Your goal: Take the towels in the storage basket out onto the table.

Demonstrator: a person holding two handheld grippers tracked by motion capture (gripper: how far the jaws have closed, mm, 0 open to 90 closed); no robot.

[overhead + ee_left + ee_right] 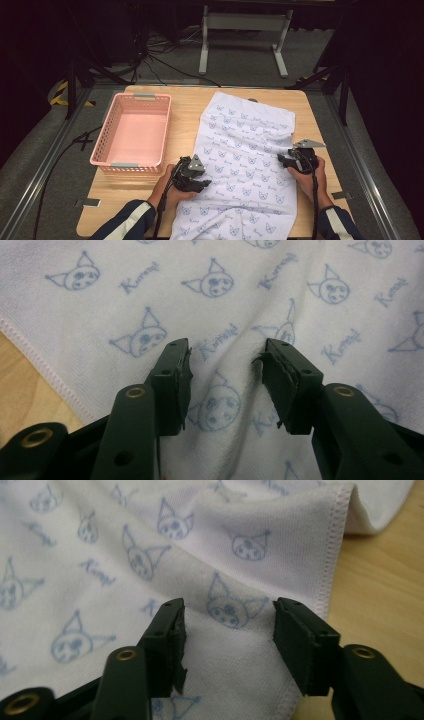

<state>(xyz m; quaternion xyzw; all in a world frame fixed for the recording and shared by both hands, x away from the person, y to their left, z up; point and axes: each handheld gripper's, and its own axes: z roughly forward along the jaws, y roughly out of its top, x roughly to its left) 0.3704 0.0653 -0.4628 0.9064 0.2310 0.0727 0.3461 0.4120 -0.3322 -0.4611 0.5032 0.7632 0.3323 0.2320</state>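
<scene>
Both grippers — left gripper (pixel 200 181), right gripper (pixel 286 159) — hover with jaws released over the printed towel (pixel 247 150) on the bench (pixel 182 107).

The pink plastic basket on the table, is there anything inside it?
The pink plastic lattice basket looks empty in the high view: its pink floor shows bare. The strip just behind its near wall is hidden, so something small and flat there cannot be ruled out.

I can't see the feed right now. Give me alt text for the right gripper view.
The right gripper hangs with its two black jaws apart over a white towel printed with blue cat faces, the cloth lying between them but not pinched. The towel's stitched edge runs just right of the jaws, folded over at the top, with bare wooden table beyond.
</scene>
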